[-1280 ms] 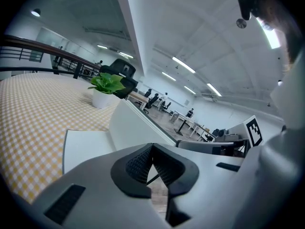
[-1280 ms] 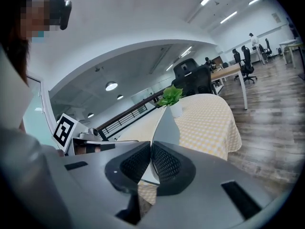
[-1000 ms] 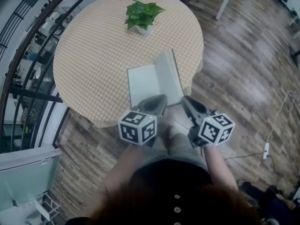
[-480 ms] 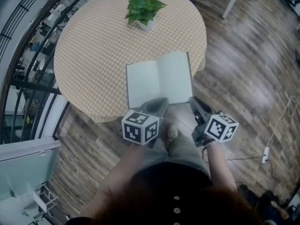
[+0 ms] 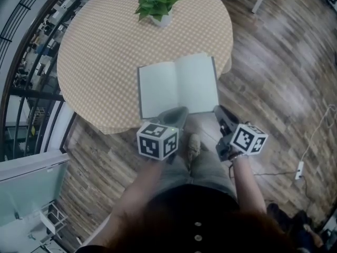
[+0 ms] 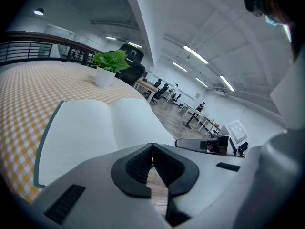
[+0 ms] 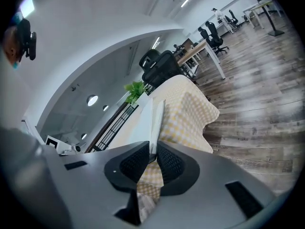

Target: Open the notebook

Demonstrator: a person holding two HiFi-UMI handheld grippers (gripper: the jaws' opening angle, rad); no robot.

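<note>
The notebook (image 5: 178, 86) lies open and flat, blank white pages up, at the near edge of the round checked table (image 5: 100, 51). My right gripper (image 5: 217, 109) sits at its near right corner. In the right gripper view the notebook's edge (image 7: 153, 123) runs down between the tips of the right gripper (image 7: 153, 149); the jaws have just been opening a little, and the pads still look to touch it. My left gripper (image 5: 181, 111) hovers at the near edge, shut and empty. The left gripper view shows its tips (image 6: 152, 146) meeting in front of the open pages (image 6: 90, 132).
A potted green plant (image 5: 157, 4) stands at the table's far side. The yellow cloth hangs over the table edge (image 7: 190, 113). A dark railing (image 5: 21, 62) runs along the left. The person's legs and shoe (image 5: 194, 146) are below the grippers, over wooden floor (image 5: 284, 78).
The notebook's right half stood raised a second ago and now lies flat, fully open. Both grippers have sunk toward the table's near edge, the right one more and with a roll.
</note>
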